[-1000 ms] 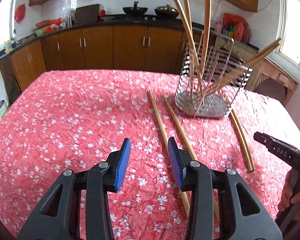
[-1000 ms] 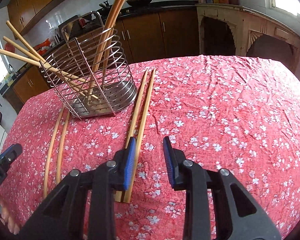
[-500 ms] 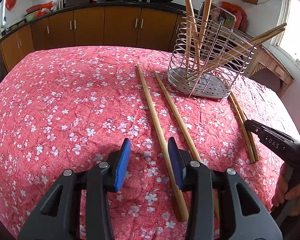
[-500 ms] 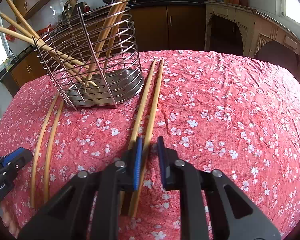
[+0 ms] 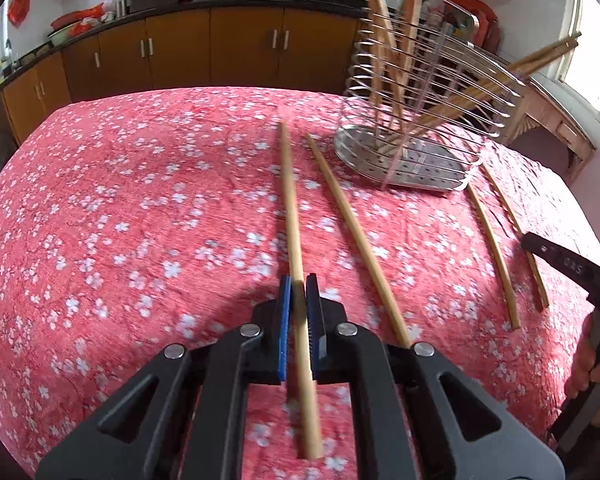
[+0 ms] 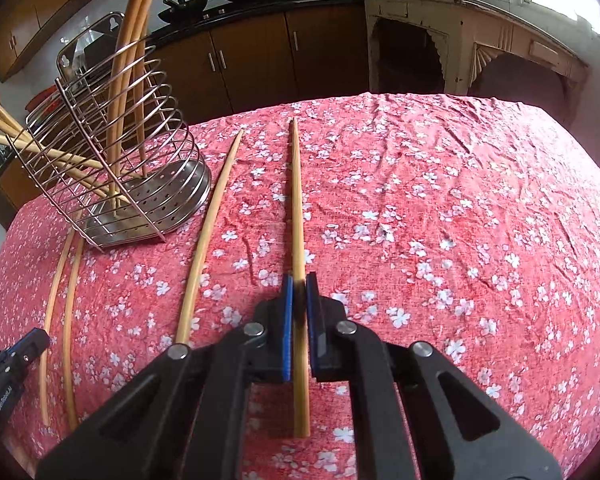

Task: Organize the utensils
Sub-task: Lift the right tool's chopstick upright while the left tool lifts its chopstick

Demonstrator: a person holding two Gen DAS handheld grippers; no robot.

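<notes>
1. While the worktop [image 5: 120, 200] carries the wire holder [image 5: 420, 128], four sticks lie beside it.
2. My left gripper [image 5: 298, 292] has just clenched its jaws on one chopstick [image 5: 290, 208]; my right gripper [image 6: 298, 292] grips another chopstick [image 6: 296, 200].
3. Both are pinched near one end, so I fear they may swing or slip when lifted.

Red white-flowered tablecloth [image 5: 140, 220], tan chopsticks [image 5: 290, 208]
</notes>
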